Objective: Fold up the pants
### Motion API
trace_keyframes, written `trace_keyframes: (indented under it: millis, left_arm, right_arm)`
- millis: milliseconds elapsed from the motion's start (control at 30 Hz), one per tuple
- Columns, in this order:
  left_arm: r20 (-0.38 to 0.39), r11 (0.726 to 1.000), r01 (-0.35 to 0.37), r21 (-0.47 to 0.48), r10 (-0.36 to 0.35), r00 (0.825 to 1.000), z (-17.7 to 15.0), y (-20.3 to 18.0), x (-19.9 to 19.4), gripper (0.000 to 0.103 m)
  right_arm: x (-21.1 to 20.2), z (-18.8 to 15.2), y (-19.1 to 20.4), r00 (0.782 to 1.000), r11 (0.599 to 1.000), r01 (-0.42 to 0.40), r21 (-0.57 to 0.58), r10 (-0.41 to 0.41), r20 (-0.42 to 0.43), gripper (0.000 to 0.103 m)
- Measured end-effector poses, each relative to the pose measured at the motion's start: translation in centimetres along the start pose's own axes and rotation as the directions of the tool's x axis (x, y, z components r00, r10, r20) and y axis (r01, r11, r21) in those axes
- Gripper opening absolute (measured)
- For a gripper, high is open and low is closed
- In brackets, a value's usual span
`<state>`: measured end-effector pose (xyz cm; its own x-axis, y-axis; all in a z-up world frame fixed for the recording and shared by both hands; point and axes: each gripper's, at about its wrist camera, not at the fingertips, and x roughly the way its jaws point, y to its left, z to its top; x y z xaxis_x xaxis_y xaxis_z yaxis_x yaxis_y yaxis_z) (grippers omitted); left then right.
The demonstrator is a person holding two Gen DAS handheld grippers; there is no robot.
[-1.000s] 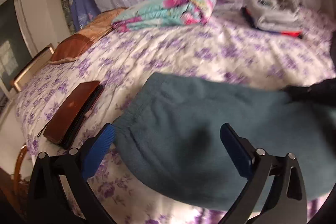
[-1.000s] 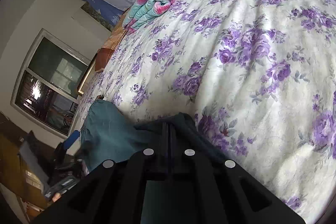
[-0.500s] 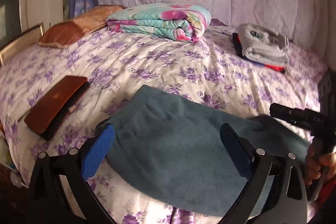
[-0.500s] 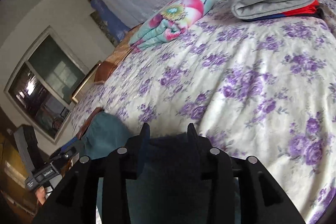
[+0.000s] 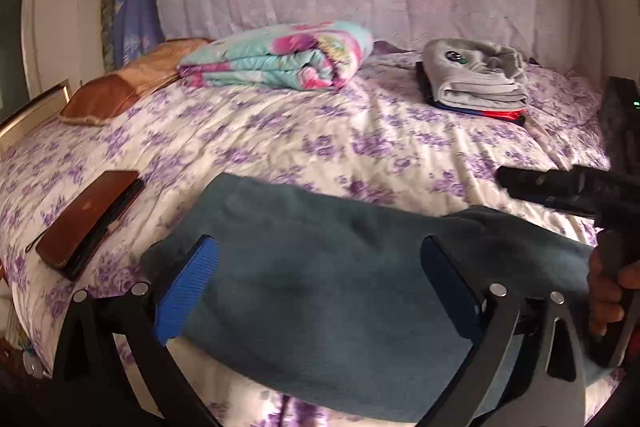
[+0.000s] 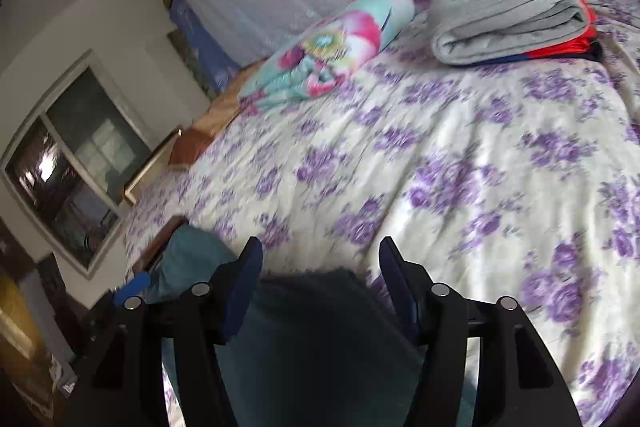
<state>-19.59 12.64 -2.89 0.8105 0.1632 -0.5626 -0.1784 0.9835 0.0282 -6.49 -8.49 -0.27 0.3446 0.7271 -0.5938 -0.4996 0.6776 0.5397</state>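
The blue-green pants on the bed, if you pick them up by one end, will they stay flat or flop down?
Probably flop: the pants are soft, fuzzy-looking cloth lying limp on the bedspread. The fold would likely fall open. They look thick, so perhaps not slippery.

The pants [image 5: 320, 287] were teal; the bed [image 5: 320, 143] cover was white with purple flowers; the folded blanket [image 5: 280, 57] was aqua and pink floral; the fingers [image 5: 188, 291] had blue pads
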Motion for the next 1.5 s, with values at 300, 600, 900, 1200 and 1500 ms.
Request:
trace_keyframes:
  millis: [300, 600, 900, 1200, 1500]
  left_arm:
    - [-0.215, 0.995, -0.012, 0.095, 0.032, 0.976, -1.0, -2.7, 6.3, 0.099]
    - [-0.201, 0.997, 0.014, 0.071, 0.001, 0.98, -1.4, -2.1, 5.7, 0.099]
    - [-0.189, 0.998, 0.039, 0.055, -0.028, 0.982, -1.4, -1.9, 5.4, 0.099]
    - [-0.194, 0.995, 0.015, 0.101, 0.005, 0.981, -1.8, -2.3, 5.1, 0.099]
    - [-0.193, 0.995, 0.02, 0.096, -0.001, 0.981, -1.9, -2.2, 5.1, 0.099]
  right_arm:
    - [-3.0, 0.8, -2.9, 0.984, 0.992, 0.049, 0.119, -0.069, 0.165, 0.076]
    - [-21.7, -10.2, -4.7, 0.795, 0.971, -0.029, 0.239, -0.122, 0.593, 0.076]
    - [-36.5, -26.9, -9.7, 0.804, 0.725, 0.175, 0.666, -0.496, 0.329, 0.077]
    - [-36.0, -30.2, -14.0, 0.804, 0.647, 0.048, 0.761, -0.477, 0.356, 0.076]
    - [-36.7, -29.1, -15.9, 0.797, 0.609, -0.006, 0.793, -0.476, 0.371, 0.075]
